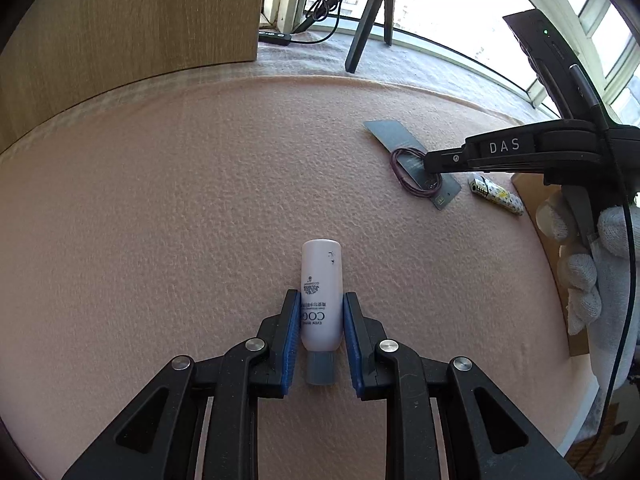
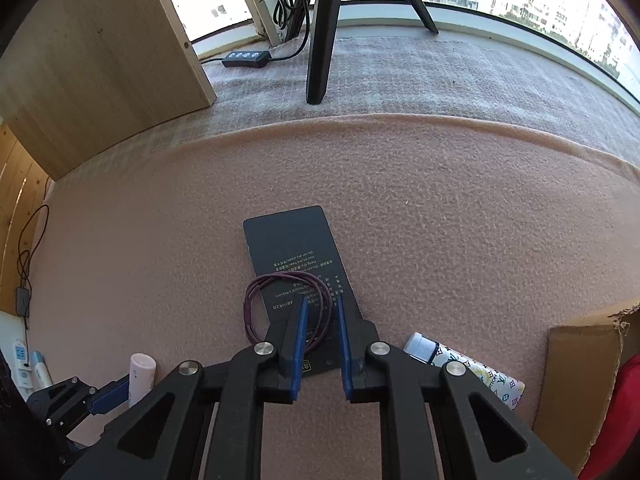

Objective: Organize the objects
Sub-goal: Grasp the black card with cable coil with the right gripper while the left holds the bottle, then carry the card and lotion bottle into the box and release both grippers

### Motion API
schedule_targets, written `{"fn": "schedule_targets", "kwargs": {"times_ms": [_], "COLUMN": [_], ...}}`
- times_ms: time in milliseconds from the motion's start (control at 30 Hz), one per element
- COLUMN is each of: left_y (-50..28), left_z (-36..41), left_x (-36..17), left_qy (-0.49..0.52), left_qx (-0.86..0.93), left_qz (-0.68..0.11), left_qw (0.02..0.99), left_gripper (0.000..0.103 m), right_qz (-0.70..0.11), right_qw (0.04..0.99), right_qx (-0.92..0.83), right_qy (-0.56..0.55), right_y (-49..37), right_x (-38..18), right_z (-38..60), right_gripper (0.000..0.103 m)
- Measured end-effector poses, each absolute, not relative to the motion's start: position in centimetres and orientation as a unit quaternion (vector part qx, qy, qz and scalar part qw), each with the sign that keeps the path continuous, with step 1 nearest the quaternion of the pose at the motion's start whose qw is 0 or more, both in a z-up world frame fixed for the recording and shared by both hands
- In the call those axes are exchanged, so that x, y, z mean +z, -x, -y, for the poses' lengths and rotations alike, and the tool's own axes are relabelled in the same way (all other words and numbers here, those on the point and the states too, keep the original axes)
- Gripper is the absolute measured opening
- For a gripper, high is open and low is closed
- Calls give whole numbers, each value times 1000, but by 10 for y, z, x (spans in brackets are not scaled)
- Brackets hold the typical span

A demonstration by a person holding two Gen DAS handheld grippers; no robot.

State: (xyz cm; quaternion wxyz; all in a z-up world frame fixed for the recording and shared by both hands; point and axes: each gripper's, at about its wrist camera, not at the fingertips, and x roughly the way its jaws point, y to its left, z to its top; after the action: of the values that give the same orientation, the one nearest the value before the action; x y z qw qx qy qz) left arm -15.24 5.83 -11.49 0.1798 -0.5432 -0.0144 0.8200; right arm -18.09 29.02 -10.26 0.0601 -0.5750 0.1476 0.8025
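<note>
the left gripper (image 1: 322, 320) is straddling the small white plastic bottle with a grey cap (image 1: 321, 300) lying on the pinkish felt mat (image 1: 160, 200), blue pads looking snug on its sides, though real clamping can't be confirmed. the right gripper (image 2: 320, 328) is hovering partly open and empty over the coiled purple cord (image 2: 280, 304) sitting on the dark flat card (image 2: 296, 248). risk: the smooth round bottle is probably squirting out forward, and the thin cord is likely snagging or dragging the card along.
</note>
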Motion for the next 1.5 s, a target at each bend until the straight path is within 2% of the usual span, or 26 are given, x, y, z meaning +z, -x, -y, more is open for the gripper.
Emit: {"fn": "schedule_targets", "kwargs": {"times_ms": [267,633,1000,1500], "left_y": [150,131,108,64], "left_z": [-60,-94,-200,-343], "left_x": [-110,-77,-41,-21], "left_qy": [542,518,492,481], "left_qx": [820,828,821,786], "left_qz": [36,38,8,-24], "left_qw": [181,209,290,388], "left_gripper": [22,22,22,22], "right_qz": [-168,-190,-215,-252], "right_qw": [42,17,58,145], "right_qx": [810,831,853,840], "right_qy": [560,523,472,458], "right_y": [159,92,-14,-111], "right_x": [-95,-48,5,-1], "right_z": [-290,-309,-366,-443], "right_gripper": [3,3,3,3]}}
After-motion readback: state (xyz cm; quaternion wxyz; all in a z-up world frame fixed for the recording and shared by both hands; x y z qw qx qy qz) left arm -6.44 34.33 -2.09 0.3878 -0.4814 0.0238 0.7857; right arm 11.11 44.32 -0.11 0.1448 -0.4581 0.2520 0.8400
